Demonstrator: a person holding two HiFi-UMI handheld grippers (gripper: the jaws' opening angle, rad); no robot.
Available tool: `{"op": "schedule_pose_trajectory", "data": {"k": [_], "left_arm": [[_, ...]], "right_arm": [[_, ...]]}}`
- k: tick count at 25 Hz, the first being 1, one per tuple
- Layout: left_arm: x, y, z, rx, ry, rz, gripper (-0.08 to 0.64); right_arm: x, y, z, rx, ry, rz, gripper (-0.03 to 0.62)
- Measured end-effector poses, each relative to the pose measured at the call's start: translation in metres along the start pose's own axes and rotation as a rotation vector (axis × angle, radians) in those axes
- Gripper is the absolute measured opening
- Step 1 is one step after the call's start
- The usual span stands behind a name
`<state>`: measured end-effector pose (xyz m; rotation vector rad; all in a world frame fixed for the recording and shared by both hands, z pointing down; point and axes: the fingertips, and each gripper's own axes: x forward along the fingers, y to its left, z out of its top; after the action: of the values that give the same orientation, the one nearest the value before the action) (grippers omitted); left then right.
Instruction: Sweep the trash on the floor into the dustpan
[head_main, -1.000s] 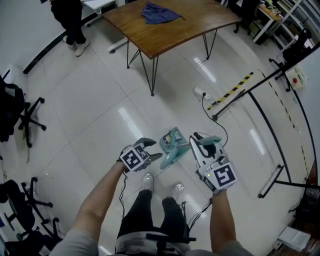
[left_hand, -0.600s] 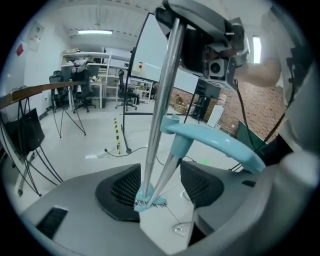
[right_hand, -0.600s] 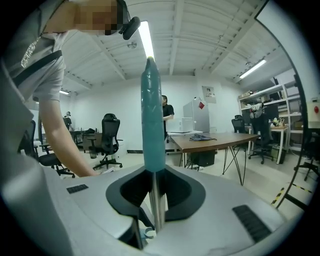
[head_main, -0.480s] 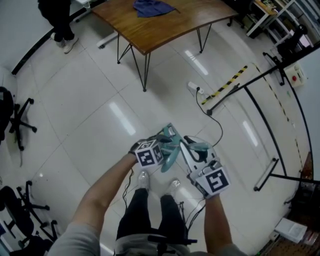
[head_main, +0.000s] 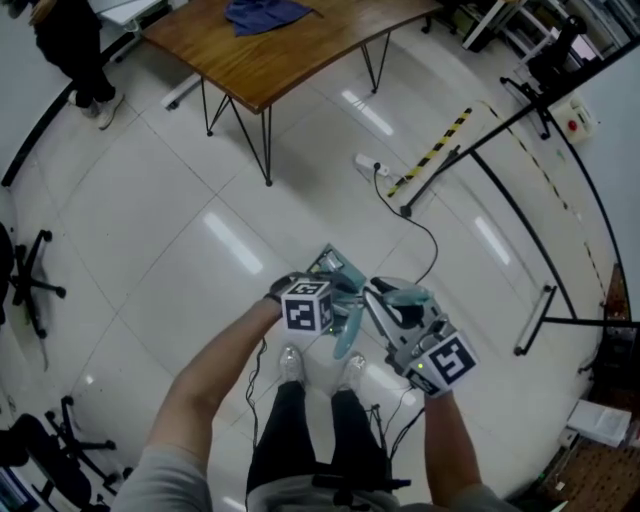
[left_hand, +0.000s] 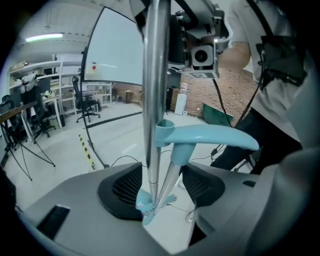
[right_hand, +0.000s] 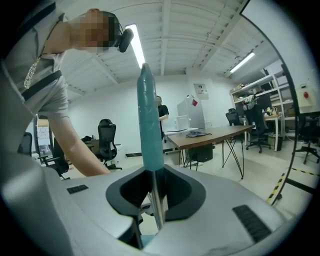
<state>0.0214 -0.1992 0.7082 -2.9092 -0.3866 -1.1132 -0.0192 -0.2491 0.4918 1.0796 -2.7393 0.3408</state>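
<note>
Under left gripper (head_main: 338, 292), dustpan (head_main: 327, 263) half hidden; right gripper (right_hand: 156, 200) clamps broom (right_hand: 150, 125).

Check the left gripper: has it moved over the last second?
Yes. Against the table, the left gripper has shifted rightward and now reaches the dustpan beside the right gripper.

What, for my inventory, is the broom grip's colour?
Teal broom grip; clearest in right gripper view.
</note>
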Motion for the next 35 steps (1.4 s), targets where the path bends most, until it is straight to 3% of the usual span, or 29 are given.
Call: {"op": "schedule_pose_trajectory", "data": {"k": [4, 14, 18, 23, 24, 26, 29, 35], "left_arm": [[0.003, -0.003, 0.001, 0.014, -0.005, -0.03, 0.231], [-0.003, 0.004, 0.006, -0.156, -0.09, -0.046, 0.195], [-0.001, 0.005, 0.005, -0.153, -0.074, -0.028, 0.195], [-0.003, 0.007, 0.001, -0.235, -0.085, 0.002, 0.196], [-0.005, 0.008, -0.001, -0.246, -0.078, 0.013, 0.204], [-0.01, 0.01, -0.009, -0.269, -0.047, 0.045, 0.224], [-0.026, 0.014, -0.026, -0.347, -0.013, 0.096, 0.241], [-0.103, 0.023, -0.013, -0.477, -0.153, 0.316, 0.218]], "right_arm": [[-0.003, -0.001, -0.002, 0.006, 0.011, 0.005, 0.066], [0.0, 0.0, 0.002, 0.026, -0.009, 0.005, 0.069], [0.0, -0.003, 0.001, 0.023, -0.011, -0.011, 0.071], [0.004, -0.005, -0.002, 0.003, 0.014, -0.047, 0.075], [0.006, -0.005, -0.003, 0.005, 0.027, -0.053, 0.084], [0.006, -0.004, -0.005, 0.023, 0.06, -0.063, 0.177], [0.001, -0.007, -0.001, 0.043, 0.068, -0.093, 0.254], [-0.027, -0.001, 0.015, 0.061, 0.047, -0.114, 0.268]]}}
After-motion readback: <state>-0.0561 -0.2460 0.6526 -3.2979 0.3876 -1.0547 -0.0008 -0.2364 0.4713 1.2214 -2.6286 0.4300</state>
